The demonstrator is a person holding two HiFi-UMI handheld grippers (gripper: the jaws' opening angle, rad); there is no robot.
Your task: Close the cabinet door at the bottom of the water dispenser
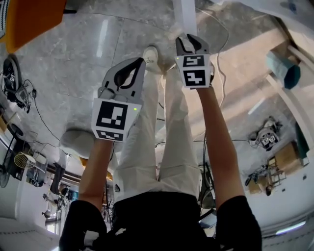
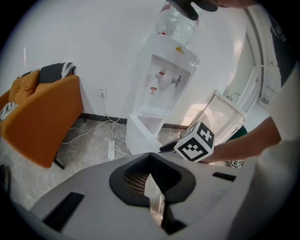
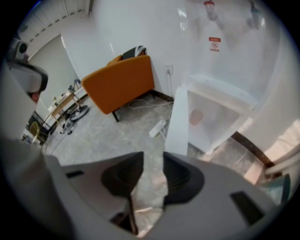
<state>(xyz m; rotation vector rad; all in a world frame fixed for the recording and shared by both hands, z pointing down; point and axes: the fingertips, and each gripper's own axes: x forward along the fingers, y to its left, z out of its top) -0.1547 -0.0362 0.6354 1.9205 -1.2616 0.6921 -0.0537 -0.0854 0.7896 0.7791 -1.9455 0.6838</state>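
Observation:
The white water dispenser (image 2: 161,89), with a bottle (image 2: 176,23) on top, stands against the wall. Its bottom cabinet (image 3: 213,117) is open, and the white door (image 3: 178,124) (image 2: 140,133) swings out towards me. My right gripper (image 3: 153,157) is open with nothing between its jaws, and the door's edge stands just beyond its tips. In the head view it (image 1: 190,38) points down at the door's top edge (image 1: 186,14). My left gripper (image 2: 150,155) (image 1: 141,62) is shut and empty. It hangs further back and to the left of the door.
An orange armchair (image 2: 42,117) (image 3: 119,84) stands left of the dispenser. A power strip (image 2: 111,149) and white cables lie on the stone floor by the door. A white bin (image 2: 225,117) leans at the dispenser's right. My legs and shoe (image 1: 152,56) are below the grippers.

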